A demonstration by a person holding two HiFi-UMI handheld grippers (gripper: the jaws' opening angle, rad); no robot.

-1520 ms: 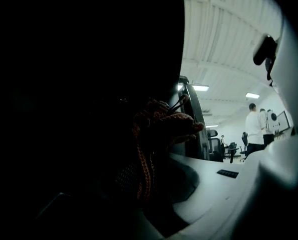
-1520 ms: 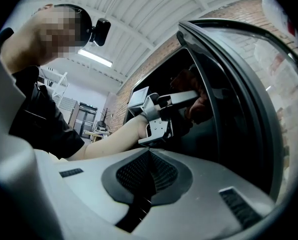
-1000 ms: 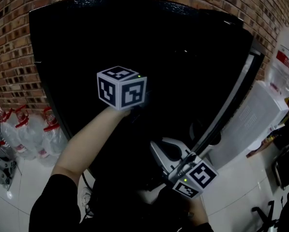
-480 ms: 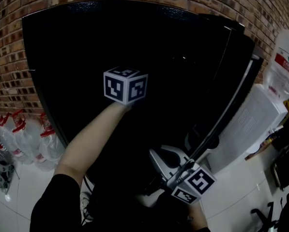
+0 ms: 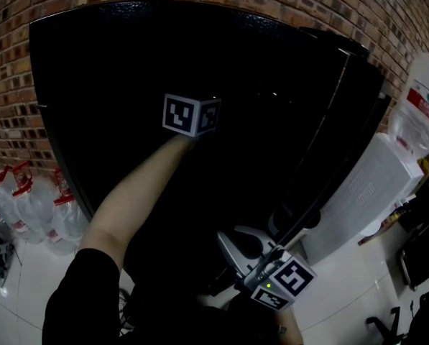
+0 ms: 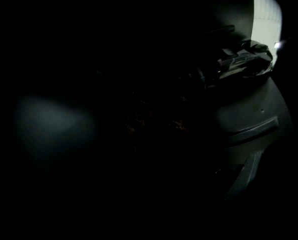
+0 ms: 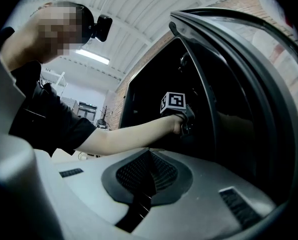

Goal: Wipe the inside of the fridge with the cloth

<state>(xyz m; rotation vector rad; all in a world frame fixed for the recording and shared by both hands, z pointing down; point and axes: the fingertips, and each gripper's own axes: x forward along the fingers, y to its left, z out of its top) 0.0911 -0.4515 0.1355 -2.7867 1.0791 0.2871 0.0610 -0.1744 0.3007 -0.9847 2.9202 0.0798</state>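
Note:
The black fridge (image 5: pixel 128 63) stands open and its inside is very dark; its door (image 5: pixel 347 113) is swung out to the right. My left gripper, told by its marker cube (image 5: pixel 191 113), reaches deep inside on an outstretched bare arm, and it also shows as the left gripper (image 7: pixel 184 118) in the right gripper view. Its own view is almost black: a dim, brownish mottled cloth (image 6: pixel 156 126) sits at the shut jaws. My right gripper (image 5: pixel 244 241) hangs low by the door's bottom edge. The right gripper (image 7: pixel 148 156) has its jaws shut, with nothing between them.
A white water dispenser (image 5: pixel 365 185) with a big bottle (image 5: pixel 419 99) on top stands right of the door. Several plastic bottles (image 5: pixel 27 200) stand on the floor at the left, against the brick wall (image 5: pixel 6 85). The floor is pale tile.
My left arm has stretched further into the fridge; its cube has slid up and to the right and looks smaller. The right gripper has stayed by the door.

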